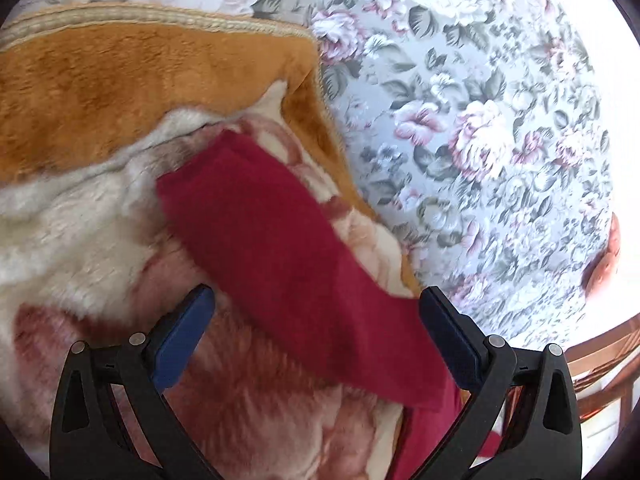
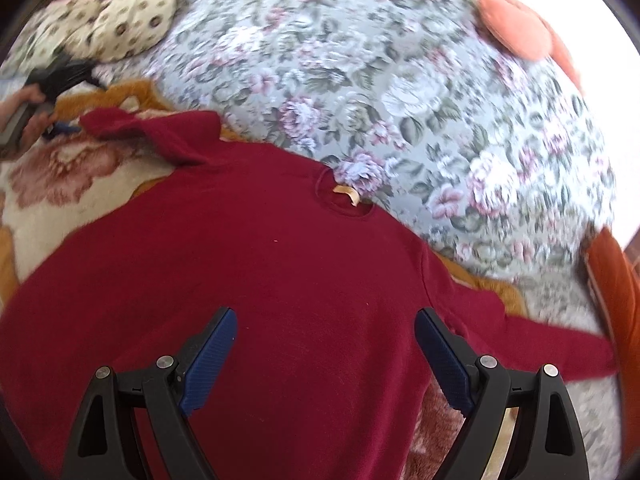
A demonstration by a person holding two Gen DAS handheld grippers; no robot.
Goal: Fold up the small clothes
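My right gripper (image 2: 326, 322) is hovering with jaws spread wide over the dark red sweater (image 2: 256, 280), which is lying flat across the plush blanket (image 2: 68, 184) and floral bedspread (image 2: 400, 100). My left gripper (image 1: 316, 304) is gaping open, straddling one sleeve (image 1: 272, 240), gripping nothing.

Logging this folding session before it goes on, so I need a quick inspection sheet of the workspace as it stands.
Surface: floral bedspread, plush blanket over part of it.
Job's things: red sweater spread flat, sleeves out, neck label showing.
Clutter: patterned pillow, orange cushions.
Grippers: left hand-held gripper open over one sleeve; right hand-held gripper open over the body.
Cables: nothing seen.
Surroundings: wooden furniture at the edge.
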